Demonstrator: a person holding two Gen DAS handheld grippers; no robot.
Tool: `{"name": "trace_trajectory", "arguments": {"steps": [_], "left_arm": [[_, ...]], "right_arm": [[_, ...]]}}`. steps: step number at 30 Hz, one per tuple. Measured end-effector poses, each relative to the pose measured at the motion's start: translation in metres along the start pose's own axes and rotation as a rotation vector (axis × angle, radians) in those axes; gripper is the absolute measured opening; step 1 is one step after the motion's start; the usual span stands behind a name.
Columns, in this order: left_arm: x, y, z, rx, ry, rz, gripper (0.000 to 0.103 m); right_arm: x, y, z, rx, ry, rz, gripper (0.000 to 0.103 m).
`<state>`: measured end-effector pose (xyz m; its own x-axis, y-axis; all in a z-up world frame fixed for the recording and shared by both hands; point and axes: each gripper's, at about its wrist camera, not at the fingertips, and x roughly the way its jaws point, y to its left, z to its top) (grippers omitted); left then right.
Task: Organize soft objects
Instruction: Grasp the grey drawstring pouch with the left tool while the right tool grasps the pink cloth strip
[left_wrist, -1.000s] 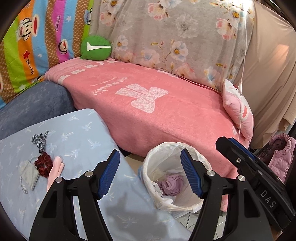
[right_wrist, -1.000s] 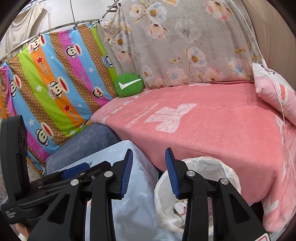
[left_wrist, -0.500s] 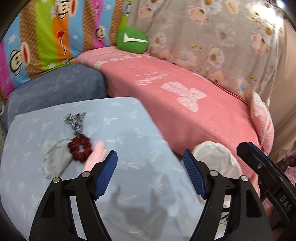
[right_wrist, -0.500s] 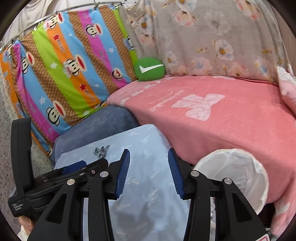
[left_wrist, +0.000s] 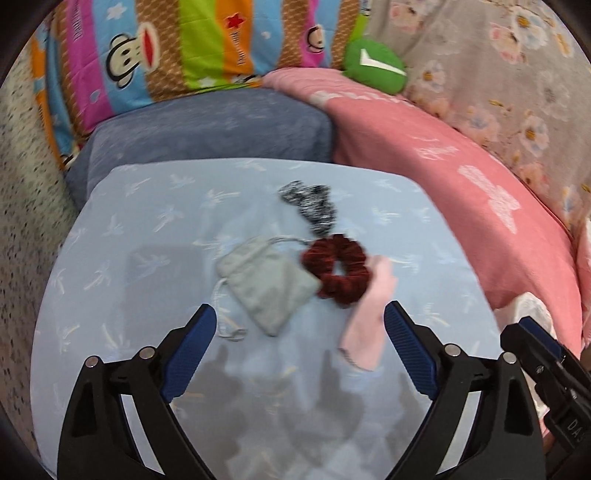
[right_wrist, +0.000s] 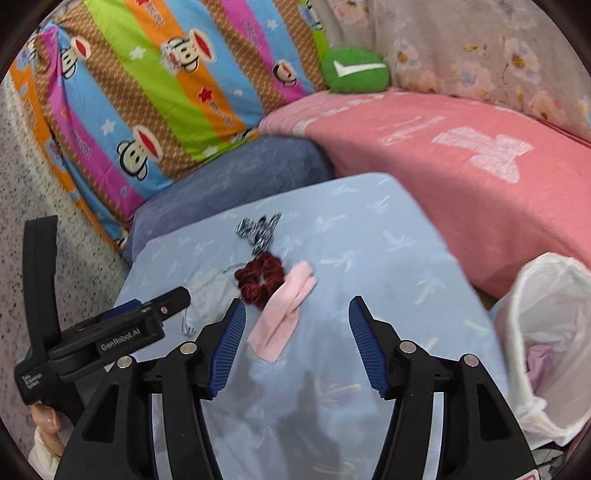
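Several soft items lie together on a light blue patterned cloth: a grey drawstring pouch, a dark red scrunchie, a black-and-white speckled scrunchie and a folded pink band. My left gripper is open just short of the pouch and the pink band, holding nothing. From the right wrist the same items show: red scrunchie, pink band, speckled scrunchie. My right gripper is open and empty in front of the pink band. The left gripper's body partly hides the pouch there.
A white-lined bin with a purple cloth inside stands right of the blue surface. Behind are a pink blanket, a dark blue cushion, a green check-mark pillow and striped monkey-print fabric. A hand holds the left gripper.
Both views have swung left and down, from the bin and pink blanket to the blue cloth. The soft items now lie close before both grippers. Both stay open.
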<state>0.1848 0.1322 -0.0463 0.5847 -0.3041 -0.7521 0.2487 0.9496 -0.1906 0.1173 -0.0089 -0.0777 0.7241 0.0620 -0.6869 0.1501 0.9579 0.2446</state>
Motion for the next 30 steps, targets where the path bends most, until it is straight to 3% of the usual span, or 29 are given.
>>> {"name": "trace_trajectory", "arguments": {"steps": [10,19,22,27,29,30], "left_arm": [[0.053,0.051,0.002,-0.072,0.095,0.051,0.089],[0.094,0.058,0.008,-0.100,0.151,0.042,0.089],[0.096,0.055,0.010,-0.083,0.129,0.052,0.087],[0.096,0.047,0.010,-0.046,0.101,0.056,0.063],[0.096,0.043,0.011,-0.026,0.098,0.062,0.041],[0.096,0.043,0.011,-0.021,0.096,0.062,0.035]], "right_arm": [[0.085,0.032,-0.003,-0.020,0.107,-0.006,0.058],[0.133,0.027,-0.004,-0.005,0.159,-0.050,0.058],[0.141,0.022,-0.005,0.004,0.170,-0.059,0.058],[0.145,0.025,-0.010,-0.036,0.148,-0.080,0.058],[0.144,0.027,-0.012,-0.061,0.142,-0.104,0.055],[0.144,0.028,-0.014,-0.076,0.138,-0.124,0.048]]}}
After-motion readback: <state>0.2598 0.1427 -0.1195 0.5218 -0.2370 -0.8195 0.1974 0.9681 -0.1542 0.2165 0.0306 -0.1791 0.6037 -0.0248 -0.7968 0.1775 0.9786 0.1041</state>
